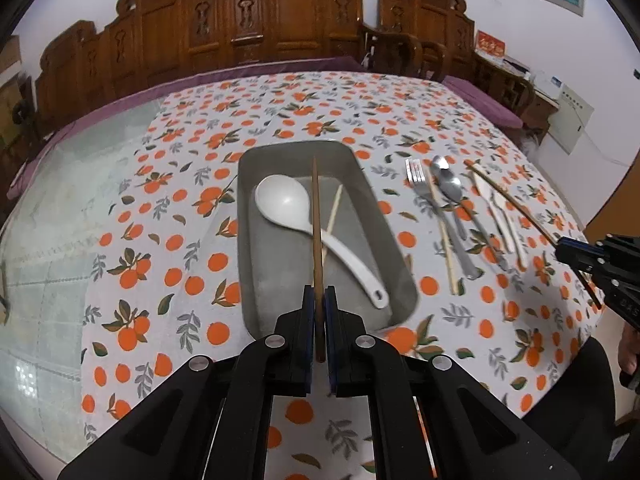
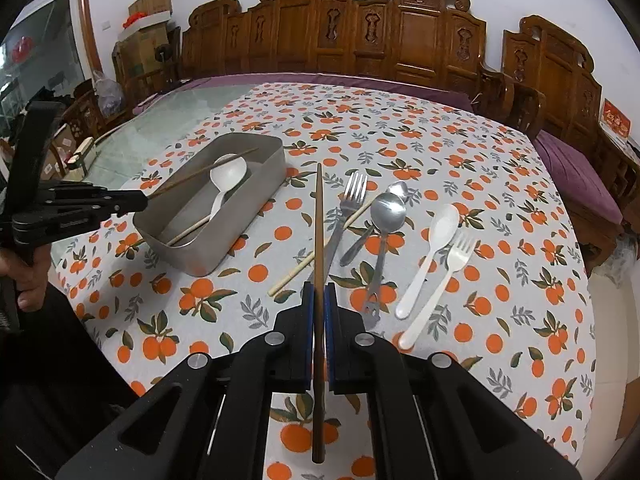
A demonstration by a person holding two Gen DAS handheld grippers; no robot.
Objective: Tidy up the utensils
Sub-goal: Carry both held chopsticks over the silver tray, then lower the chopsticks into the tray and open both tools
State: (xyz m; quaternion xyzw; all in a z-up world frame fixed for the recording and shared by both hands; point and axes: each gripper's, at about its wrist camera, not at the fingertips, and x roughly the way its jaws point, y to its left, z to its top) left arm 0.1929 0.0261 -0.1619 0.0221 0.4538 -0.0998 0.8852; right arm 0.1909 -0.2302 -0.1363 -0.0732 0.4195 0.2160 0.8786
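In our grey metal tray [image 1: 256, 272] lie a white ladle and a pale chopstick, forks and spoons [image 2: 386, 216] wait outside, and our left gripper [image 1: 319, 300] and right gripper [image 2: 319, 296] each pinch a brown chopstick [image 1: 317, 224].

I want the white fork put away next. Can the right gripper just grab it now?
Probably not yet. The right gripper is shut on a brown chopstick, so its jaws are full. The white plastic fork lies uncovered on the tablecloth, so the way looks free afterwards.
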